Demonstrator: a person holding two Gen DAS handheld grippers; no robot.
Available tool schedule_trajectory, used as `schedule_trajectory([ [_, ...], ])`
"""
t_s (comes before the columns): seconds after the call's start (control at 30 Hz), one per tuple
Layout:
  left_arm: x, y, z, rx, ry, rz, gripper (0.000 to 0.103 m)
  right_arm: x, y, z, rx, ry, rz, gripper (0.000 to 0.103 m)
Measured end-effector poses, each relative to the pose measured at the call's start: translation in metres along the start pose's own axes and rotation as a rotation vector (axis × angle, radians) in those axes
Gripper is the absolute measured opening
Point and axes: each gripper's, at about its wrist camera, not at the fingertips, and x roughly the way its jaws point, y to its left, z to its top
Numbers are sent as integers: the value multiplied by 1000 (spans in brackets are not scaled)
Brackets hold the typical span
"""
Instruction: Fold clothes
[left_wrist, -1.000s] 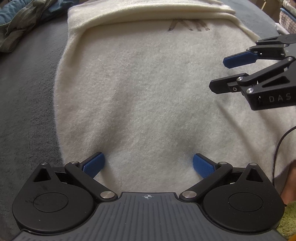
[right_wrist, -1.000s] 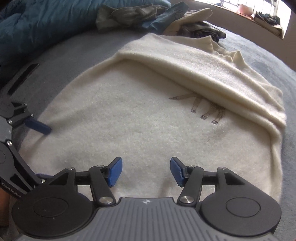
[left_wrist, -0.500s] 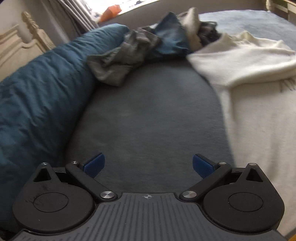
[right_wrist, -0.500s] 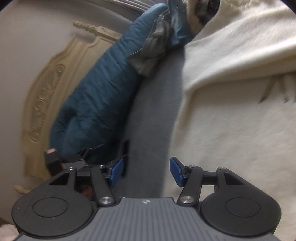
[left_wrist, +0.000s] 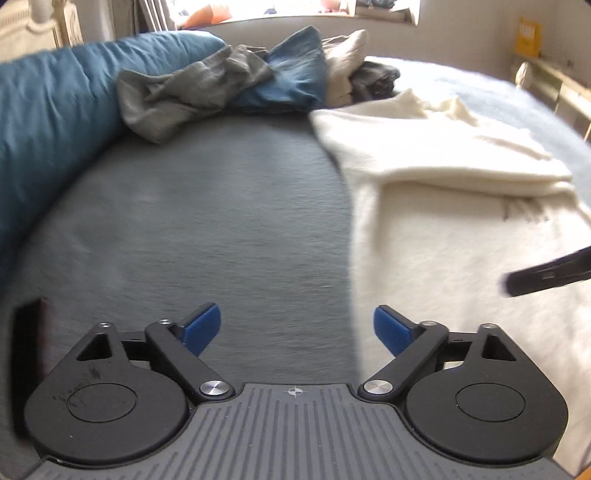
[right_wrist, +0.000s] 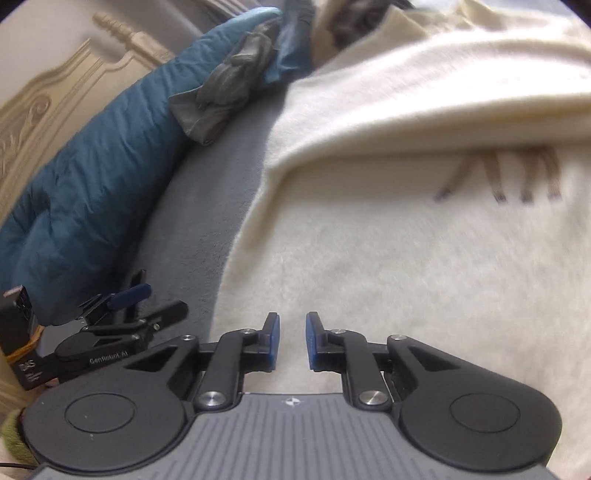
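With the cream sweater (right_wrist: 388, 258) lying partly folded on the grey bed cover (left_wrist: 221, 229), both grippers are closing for a side-edge pinch: the left gripper (left_wrist: 297, 328) wide, the right gripper (right_wrist: 291, 339) narrow, neither yet gripping cloth.

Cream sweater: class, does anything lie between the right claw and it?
Nothing visible does. The right claw, jaws closing with no cloth between them, hangs right over the cream sweater; the clothes pile lies off it.
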Motion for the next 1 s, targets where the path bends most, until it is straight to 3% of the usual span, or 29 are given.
schedule_trajectory([
  [0.07, 1, 1, -1, -49, -24, -20, 76, 12, 14, 0, -101, -6, -30, 12],
  [0.13, 4, 3, 0, -62, -19, -33, 56, 27, 26, -10, -176, 38, -28, 11],
  [0.17, 6, 5, 0, -64, -15, -37, 52, 33, 31, -17, -211, 63, -17, 10],
  [0.33, 10, 11, -6, -46, -2, -19, 47, 48, 76, -80, -436, 208, 171, 10],
  [0.47, 10, 19, -9, -46, 17, -10, 46, 50, 98, -113, -572, 297, 273, 10],
  [0.57, 5, 22, -12, -42, 14, -26, 46, 43, 84, -85, -458, 200, 252, 10],
  [0.67, 4, 18, -15, -30, 27, -60, 47, 48, 56, -52, -303, 105, 160, 10],
  [0.77, 3, 14, -18, -20, 43, -93, 47, 59, 52, -55, -279, 127, 178, 10],
  [0.9, 0, 4, -21, 12, 41, -82, 48, 64, 74, -86, -349, 264, 300, 10],
  [1.0, -6, -2, -22, 32, 29, -66, 49, 52, 73, -84, -364, 235, 299, 10],
])
